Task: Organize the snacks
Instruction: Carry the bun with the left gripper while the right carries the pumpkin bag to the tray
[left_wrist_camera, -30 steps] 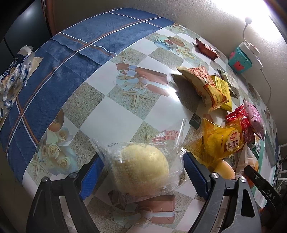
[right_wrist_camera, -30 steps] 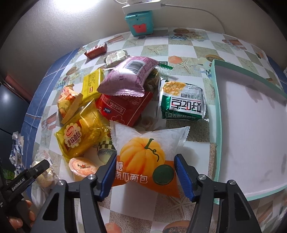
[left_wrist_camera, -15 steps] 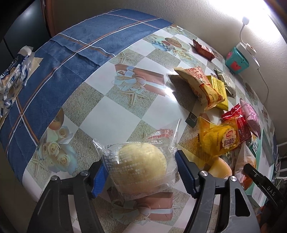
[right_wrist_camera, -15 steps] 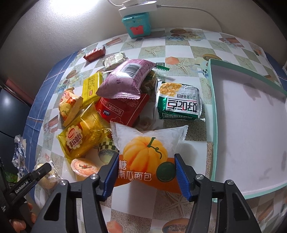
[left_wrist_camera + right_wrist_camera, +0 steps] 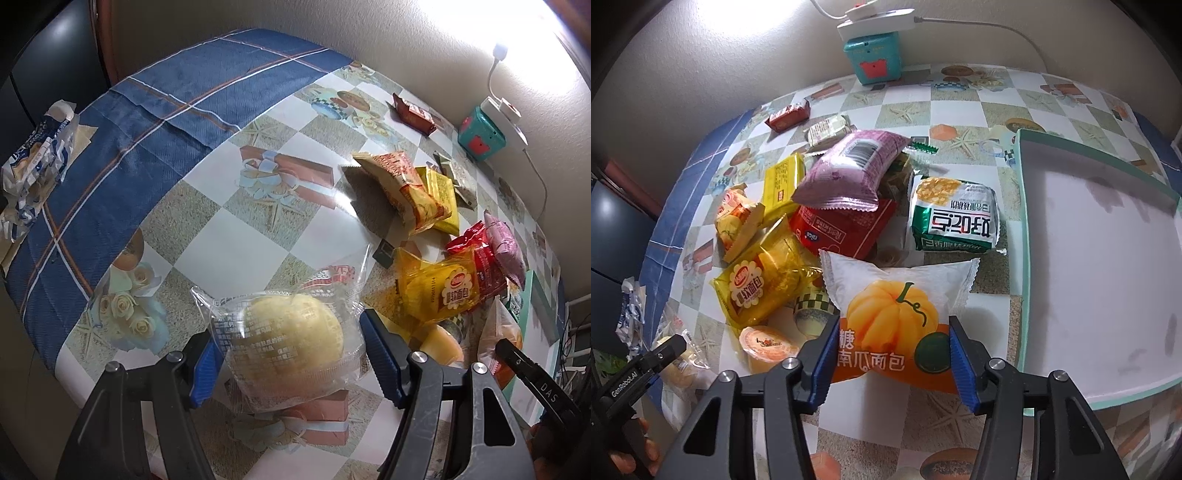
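Two grippers: left [image 5: 291, 363] on bun [image 5: 291, 341], right [image 5: 891, 360] on pumpkin bread [image 5: 897, 317].

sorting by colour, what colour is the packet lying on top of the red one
Pink packet, with a barcode; clearest in the right wrist view.
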Available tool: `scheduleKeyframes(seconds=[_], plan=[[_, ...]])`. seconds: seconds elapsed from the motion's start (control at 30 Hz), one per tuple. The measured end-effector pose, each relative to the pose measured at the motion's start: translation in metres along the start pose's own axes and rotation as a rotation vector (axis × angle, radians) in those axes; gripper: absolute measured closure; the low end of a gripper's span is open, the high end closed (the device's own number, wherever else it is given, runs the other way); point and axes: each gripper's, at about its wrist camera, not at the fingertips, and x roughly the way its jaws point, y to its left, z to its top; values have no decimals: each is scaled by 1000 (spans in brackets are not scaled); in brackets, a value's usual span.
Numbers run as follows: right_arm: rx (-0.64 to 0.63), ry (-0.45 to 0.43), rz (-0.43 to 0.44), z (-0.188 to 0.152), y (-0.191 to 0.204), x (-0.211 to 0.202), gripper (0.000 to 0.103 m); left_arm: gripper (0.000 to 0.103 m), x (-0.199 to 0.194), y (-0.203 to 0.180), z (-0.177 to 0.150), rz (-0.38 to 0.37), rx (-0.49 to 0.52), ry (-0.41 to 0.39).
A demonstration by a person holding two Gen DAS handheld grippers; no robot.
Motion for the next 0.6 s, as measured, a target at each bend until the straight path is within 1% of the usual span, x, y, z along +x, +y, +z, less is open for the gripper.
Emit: scheduleKeyframes(seconds=[0.17,0.3,0.43,0.6], plan=[[17,-3,37,0,-2,-9,45,31,-17,-4,1,-18,8,-19],[17,-48,49,1,-3,-28,45,31,-31,-12,4,-35,18,-37],[43,-106,60,3,-11,-47,45,31,-49,-38,10,-58,70,-58],[94,-192,27,10,-30,-76,45,31,-68,-75,18,-80,146,-91]])
